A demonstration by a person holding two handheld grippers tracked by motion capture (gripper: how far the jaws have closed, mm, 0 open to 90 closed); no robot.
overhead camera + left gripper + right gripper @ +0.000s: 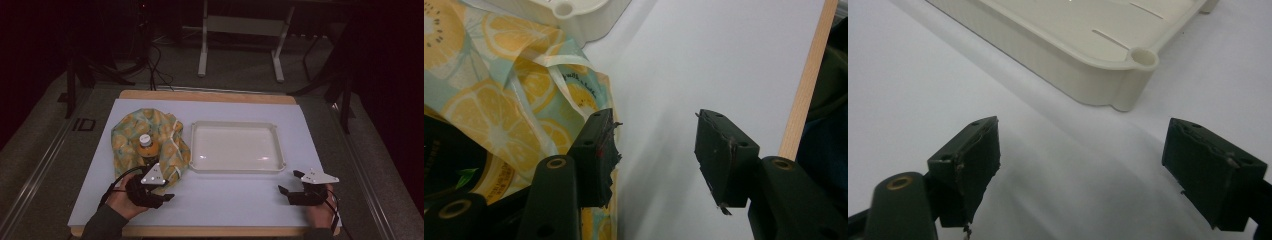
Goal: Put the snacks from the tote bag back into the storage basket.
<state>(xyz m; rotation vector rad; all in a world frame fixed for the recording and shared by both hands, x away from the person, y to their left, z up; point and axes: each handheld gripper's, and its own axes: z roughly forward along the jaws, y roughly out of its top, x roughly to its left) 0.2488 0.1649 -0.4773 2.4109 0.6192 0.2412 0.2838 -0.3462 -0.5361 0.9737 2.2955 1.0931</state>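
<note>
Dim room, white worktop (240, 200). Bag (131, 135) with bottle (145, 141) sits centre-left beside bare tray (235, 167). My left tool (159, 194) gapes empty at the bag's edge, probably readying a pinch; right tool (290, 186) gapes empty, lower right.

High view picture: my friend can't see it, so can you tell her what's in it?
A person's two hands hold black grippers over a white table: the left gripper sits open beside a lemon-print bag with a bottle poking out, and the right gripper rests open near the table's right edge. An empty cream tray lies between them, farther back.
</note>
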